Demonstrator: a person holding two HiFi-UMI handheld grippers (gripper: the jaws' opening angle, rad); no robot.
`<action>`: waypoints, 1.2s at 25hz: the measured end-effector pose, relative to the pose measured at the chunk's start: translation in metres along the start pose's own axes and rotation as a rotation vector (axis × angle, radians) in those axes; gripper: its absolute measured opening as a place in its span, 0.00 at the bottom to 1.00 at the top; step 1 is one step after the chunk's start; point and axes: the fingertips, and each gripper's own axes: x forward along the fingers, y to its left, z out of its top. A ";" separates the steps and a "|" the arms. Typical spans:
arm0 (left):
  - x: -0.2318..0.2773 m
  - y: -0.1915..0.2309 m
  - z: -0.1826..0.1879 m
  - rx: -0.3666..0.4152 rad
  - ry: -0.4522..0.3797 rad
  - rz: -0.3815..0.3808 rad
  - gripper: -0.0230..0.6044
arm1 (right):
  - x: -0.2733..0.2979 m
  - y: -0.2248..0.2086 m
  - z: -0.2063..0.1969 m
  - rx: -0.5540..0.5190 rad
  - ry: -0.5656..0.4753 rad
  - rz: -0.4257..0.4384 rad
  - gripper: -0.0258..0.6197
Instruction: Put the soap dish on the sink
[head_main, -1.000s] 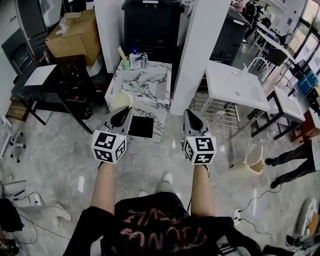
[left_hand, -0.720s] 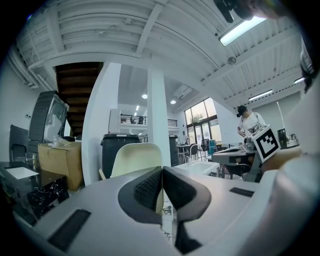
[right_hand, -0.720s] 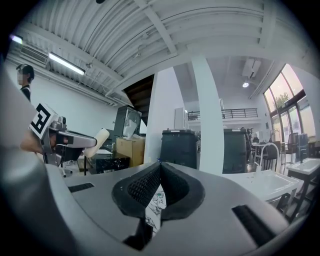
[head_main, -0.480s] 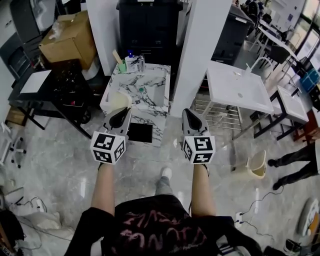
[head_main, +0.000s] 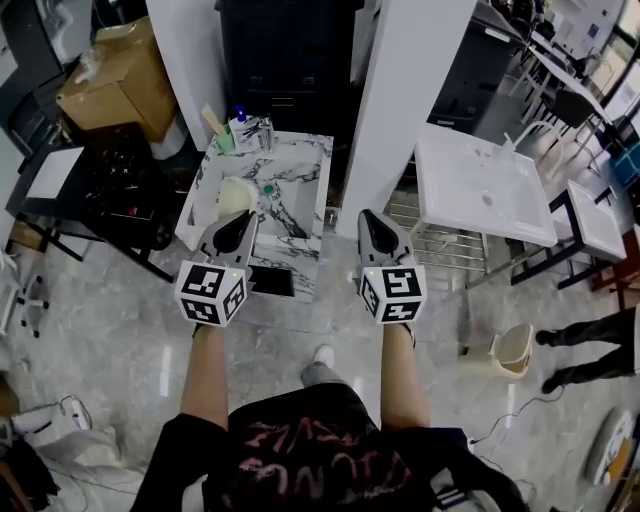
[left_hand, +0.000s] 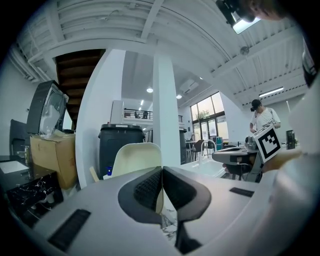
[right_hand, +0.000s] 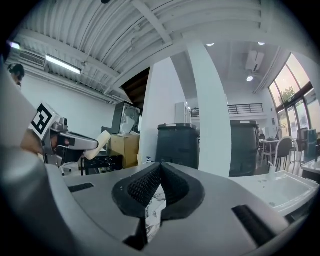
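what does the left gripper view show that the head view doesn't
Only the left gripper view: the left gripper with its jaws closed on the edge of the cream soap dish, the ceiling beams, and a standing person far right. Only the head view: the top of the marble sink seen from above, the floor, and a pale bucket. Both: the soap dish, the black bin and the cardboard box.
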 end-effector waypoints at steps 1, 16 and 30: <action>0.011 0.000 0.001 -0.001 0.005 0.005 0.07 | 0.009 -0.008 -0.001 -0.001 0.005 0.006 0.06; 0.101 0.014 0.026 0.007 0.019 0.041 0.07 | 0.085 -0.076 0.018 -0.004 -0.024 0.035 0.06; 0.197 0.072 0.009 -0.016 0.061 -0.036 0.07 | 0.181 -0.099 0.019 -0.011 -0.011 -0.012 0.06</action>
